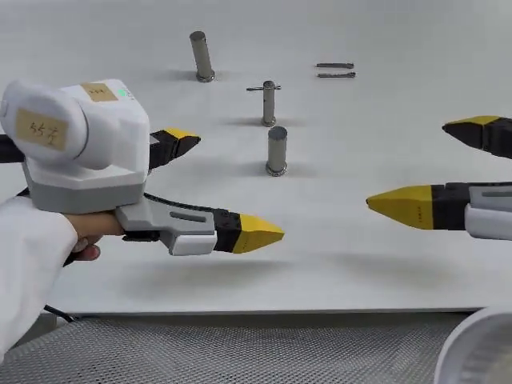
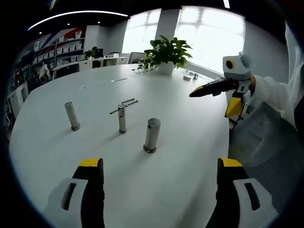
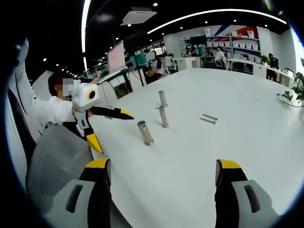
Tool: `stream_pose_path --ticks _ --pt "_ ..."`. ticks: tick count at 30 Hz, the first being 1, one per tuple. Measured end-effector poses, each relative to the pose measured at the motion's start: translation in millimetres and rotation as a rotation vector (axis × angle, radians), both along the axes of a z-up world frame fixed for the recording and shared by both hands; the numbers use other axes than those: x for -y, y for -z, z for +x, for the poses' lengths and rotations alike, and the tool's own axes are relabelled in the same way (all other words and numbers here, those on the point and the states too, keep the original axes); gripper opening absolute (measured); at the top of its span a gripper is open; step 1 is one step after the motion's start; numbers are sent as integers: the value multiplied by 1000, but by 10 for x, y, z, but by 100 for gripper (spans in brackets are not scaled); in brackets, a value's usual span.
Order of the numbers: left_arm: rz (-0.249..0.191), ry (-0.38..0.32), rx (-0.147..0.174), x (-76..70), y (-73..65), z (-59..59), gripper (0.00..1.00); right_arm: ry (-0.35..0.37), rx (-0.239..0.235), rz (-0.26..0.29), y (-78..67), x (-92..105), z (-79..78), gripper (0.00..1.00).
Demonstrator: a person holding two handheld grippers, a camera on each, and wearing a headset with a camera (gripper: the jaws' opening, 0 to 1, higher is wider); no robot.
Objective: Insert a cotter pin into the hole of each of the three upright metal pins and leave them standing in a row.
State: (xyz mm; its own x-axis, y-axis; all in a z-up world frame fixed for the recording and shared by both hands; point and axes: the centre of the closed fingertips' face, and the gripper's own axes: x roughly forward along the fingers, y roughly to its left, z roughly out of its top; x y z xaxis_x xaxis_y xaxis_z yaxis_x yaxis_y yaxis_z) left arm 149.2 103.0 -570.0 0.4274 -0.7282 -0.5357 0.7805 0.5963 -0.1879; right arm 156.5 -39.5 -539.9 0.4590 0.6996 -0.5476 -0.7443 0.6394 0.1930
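Three upright metal pins stand on the white table: a far one [image 1: 202, 56], a middle one [image 1: 269, 102] with a cotter pin [image 1: 263, 86] through its top, and a near one [image 1: 277, 150]. Two loose cotter pins [image 1: 335, 70] lie side by side at the back right. My left gripper [image 1: 228, 188] is open and empty, left of the near pin. At the right, my right gripper [image 1: 410, 164] is open too, holding nothing. In the left gripper view the pins [image 2: 152, 135] stand ahead of the jaws. The right gripper view has them [image 3: 145, 132] further off, with the loose cotter pins [image 3: 206, 118] to the right.
The table's front edge [image 1: 240, 310] runs just below the grippers, with grey mesh [image 1: 240, 352] under it. A white rounded rim [image 1: 480, 352] is at the lower right corner. A potted plant [image 2: 166, 52] stands at the table's far end.
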Motion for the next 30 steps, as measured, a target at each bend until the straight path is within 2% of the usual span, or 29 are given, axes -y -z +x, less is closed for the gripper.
stream_pose_path --ticks 2,3,4,6,9,11,15,17,20,25,30 --pt "-7 -4 -2 3 -3 2 99 -27 1 -17 2 8 22 87" --pt "-12 -5 -7 4 -4 1 99 -39 29 -47 -8 33 71 84" --pt "-14 -6 -11 2 -5 -1 99 -48 32 -57 -11 36 90 83" --pt "-26 -10 -12 0 -22 -1 99 -57 27 -52 -33 33 163 83" --pt "-30 -9 -4 -4 -50 -5 99 -71 58 -71 -79 39 284 77" --pt "-34 -10 -5 -9 -64 -9 99 -93 64 -77 -115 24 373 76" --pt "-52 -19 3 -17 -116 -6 99 -159 95 -123 -152 11 611 75" --pt "-76 -24 3 -8 -147 2 99 -170 100 -123 -171 -18 728 72" --pt "-80 -18 7 -1 -173 1 99 -195 108 -127 -194 -81 863 66" --pt "-83 -15 10 -13 -192 -8 99 -271 124 -192 -172 -128 1057 60" --pt "-72 -9 3 -31 -165 -40 99 -352 137 -269 -128 -157 1184 45"
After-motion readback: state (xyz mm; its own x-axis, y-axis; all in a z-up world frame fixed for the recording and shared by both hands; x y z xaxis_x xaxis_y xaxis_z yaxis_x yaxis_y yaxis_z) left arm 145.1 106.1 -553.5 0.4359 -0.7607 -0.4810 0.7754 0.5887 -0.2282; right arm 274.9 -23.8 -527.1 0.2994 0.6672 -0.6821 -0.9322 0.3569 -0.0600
